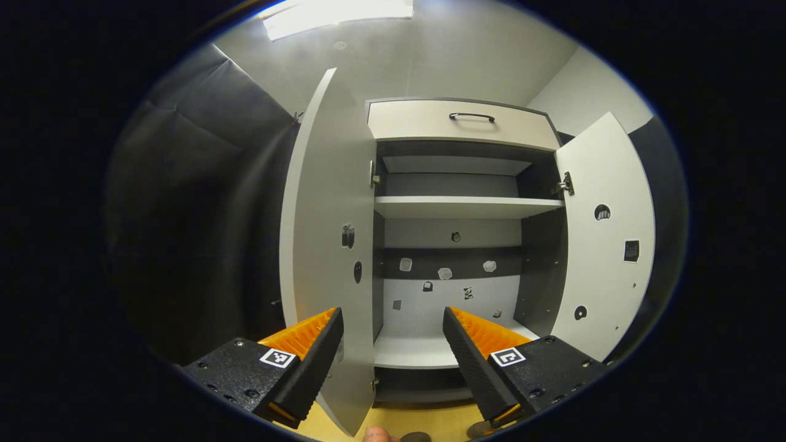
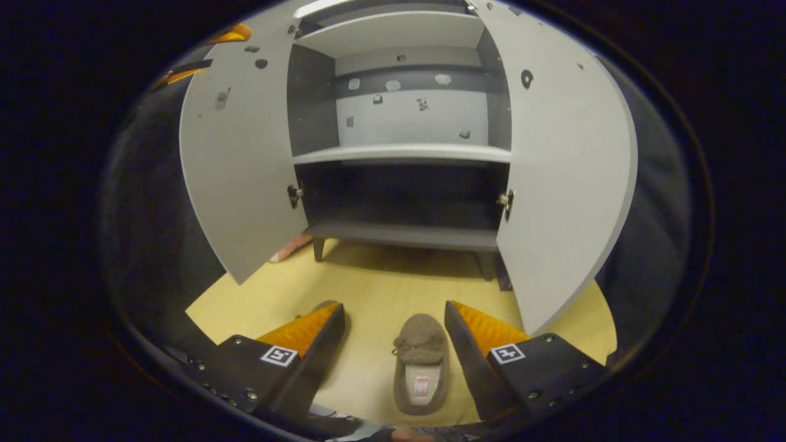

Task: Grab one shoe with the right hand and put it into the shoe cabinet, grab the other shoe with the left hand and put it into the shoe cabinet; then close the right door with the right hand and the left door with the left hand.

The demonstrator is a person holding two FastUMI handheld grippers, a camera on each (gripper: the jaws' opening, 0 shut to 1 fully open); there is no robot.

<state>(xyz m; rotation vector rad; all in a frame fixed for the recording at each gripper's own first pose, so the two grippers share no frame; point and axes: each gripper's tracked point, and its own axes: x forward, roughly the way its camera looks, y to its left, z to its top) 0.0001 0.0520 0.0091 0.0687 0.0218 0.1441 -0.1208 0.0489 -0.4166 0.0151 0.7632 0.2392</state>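
A: What shows in the left gripper view?
B: The left gripper [image 1: 393, 331] is spread wide, holding nothing, facing the shoe cabinet [image 1: 460, 245]. Its left door [image 1: 325, 245] and right door [image 1: 605, 239] both stand open.
A: And the right gripper view?
B: The right gripper [image 2: 394, 322] is spread too, above a brown shoe [image 2: 421, 362] lying on the floor [image 2: 393, 282] in front of the cabinet. A second shoe [image 2: 324, 305] peeks out beside the left finger.

We see a yellow floor [image 2: 381, 288]; on it a shoe [image 2: 421, 363] lies and the cabinet [image 2: 402, 233] stands.
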